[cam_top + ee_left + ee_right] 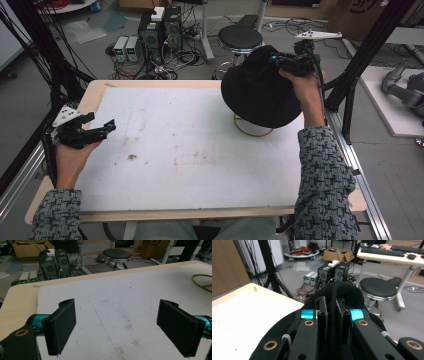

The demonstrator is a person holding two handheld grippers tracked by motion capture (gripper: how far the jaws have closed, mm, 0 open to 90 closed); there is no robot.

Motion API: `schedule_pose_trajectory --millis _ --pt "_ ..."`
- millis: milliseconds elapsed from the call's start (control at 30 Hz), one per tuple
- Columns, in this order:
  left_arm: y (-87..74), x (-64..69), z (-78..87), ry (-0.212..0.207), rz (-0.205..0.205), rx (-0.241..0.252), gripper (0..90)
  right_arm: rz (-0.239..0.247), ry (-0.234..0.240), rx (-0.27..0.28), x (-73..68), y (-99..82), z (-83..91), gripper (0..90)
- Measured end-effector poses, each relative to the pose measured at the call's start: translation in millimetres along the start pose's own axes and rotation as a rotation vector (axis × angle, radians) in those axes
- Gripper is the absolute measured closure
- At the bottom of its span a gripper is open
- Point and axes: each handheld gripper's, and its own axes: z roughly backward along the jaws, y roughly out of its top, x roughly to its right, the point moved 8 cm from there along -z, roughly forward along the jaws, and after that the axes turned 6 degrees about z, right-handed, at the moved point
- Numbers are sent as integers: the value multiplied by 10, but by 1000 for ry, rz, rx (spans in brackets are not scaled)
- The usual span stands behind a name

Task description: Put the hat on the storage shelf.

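A black brimmed hat (pixel 260 90) hangs above the table's far right part, over a tan ring (pixel 253 131) that lies on the white mat. My right gripper (pixel 280 61) is shut on the hat's crown; in the right gripper view the black knit fabric (pixel 332 315) is pinched between the two jaws. My left gripper (pixel 102 129) hovers at the table's left edge, open, with nothing between its pads (pixel 61 327). In the left gripper view part of the tan ring (pixel 202 281) shows at the far right.
A white mat (pixel 180 150) covers most of the wooden table (pixel 95 92). Beyond the far edge stand a black round stool (pixel 240 37), computer towers (pixel 160 30) and tangled cables. Black frame posts (pixel 360 55) rise at the table's right side.
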Motion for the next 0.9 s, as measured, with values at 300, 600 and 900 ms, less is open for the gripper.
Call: schedule_pose_trajectory --millis 300,600,900 --pt "5 -9 8 0 5 5 162 1 -16 -26 4 -34 -46 784" --pt "1 -4 6 2 1 0 162 25 -17 -44 -10 -54 -52 687" --pt "-2 -8 5 -2 4 -2 163 31 -34 -39 3 -43 -26 577"
